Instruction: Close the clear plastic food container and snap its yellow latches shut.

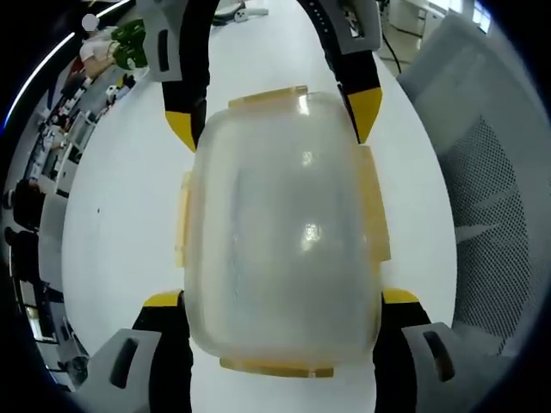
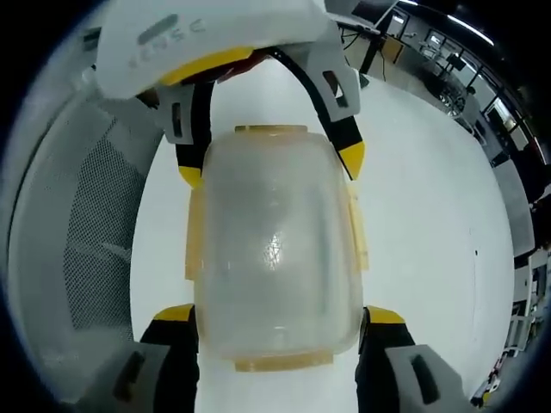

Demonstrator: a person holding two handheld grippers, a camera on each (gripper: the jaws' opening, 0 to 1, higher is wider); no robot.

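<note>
I hold my left gripper at the bottom of the left gripper view, its jaws spread wide with the clear container sitting between them, the yellow tips just beside its near corners; I cannot tell whether they touch it. The container lies in the middle of the frame on the white table, lid on, with yellow latches along its edges. My right gripper comes in from the top, its jaws spread around the far end. In the right gripper view the same holds mirrored: my right gripper flanks the container at the bottom, jaws spread. A grey mesh chair fills the right edge of the left gripper view.
</note>
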